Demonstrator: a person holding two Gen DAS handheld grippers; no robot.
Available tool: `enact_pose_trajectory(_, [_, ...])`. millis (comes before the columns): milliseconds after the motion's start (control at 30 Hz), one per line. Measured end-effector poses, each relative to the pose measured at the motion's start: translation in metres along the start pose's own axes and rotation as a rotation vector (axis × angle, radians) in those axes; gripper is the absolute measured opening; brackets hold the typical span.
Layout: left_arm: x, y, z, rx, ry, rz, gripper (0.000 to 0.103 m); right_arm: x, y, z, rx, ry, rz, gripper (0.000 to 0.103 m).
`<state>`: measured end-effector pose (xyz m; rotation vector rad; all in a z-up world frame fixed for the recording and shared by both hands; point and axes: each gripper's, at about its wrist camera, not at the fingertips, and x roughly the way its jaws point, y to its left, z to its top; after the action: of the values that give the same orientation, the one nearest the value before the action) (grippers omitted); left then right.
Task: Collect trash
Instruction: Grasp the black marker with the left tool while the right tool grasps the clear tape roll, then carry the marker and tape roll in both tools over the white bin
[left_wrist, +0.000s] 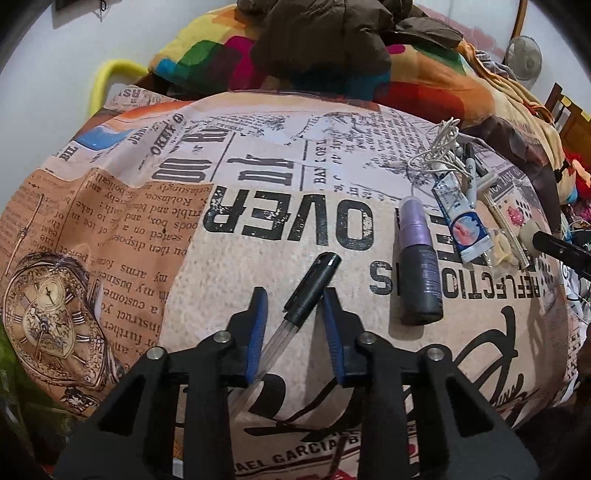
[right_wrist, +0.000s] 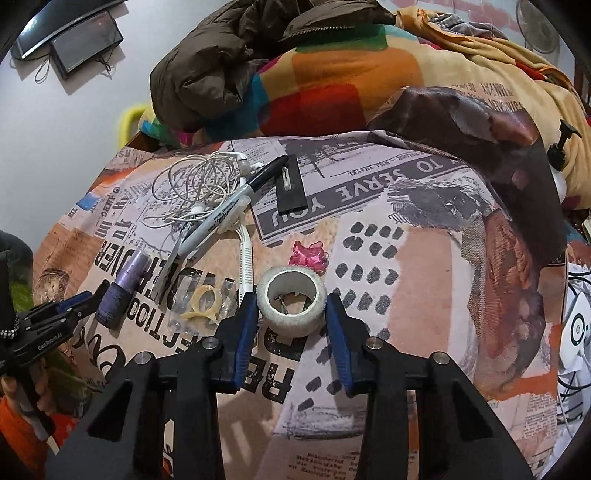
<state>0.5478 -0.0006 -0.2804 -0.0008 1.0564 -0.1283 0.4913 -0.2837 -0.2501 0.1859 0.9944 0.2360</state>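
Left gripper (left_wrist: 293, 314) down on the newsprint bedspread (left_wrist: 147, 240), blue pads (left_wrist: 256, 325) either side of a black-capped pen (left_wrist: 312, 286) lying slantwise across the gap, apparently touching, grip not certain. Right gripper (right_wrist: 291, 314) straddling a tape roll (right_wrist: 291, 301), pads at its sides, contact unclear. Pen's clear barrel running under the left finger, its far end hidden.
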Motion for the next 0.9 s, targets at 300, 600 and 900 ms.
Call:
enact_pose_trajectory(300, [-0.005,-0.002,0.003,-0.020,0.058,-0.009,0.013,-0.022,0.006,0.000,-0.009,-0.047,0.005,0.033])
enact_pose_trajectory(600, [-0.055,-0.002,-0.002,-0.081,-0.013,-0.031,0.012,-0.063,0.023,0.000,-0.036,-0.104,0.022,0.033])
enact_pose_trajectory(900, [-0.137,-0.007,-0.016,-0.083,-0.133,-0.027,0.012,-0.113,0.066,-0.007,-0.124,-0.175,0.063,0.033])
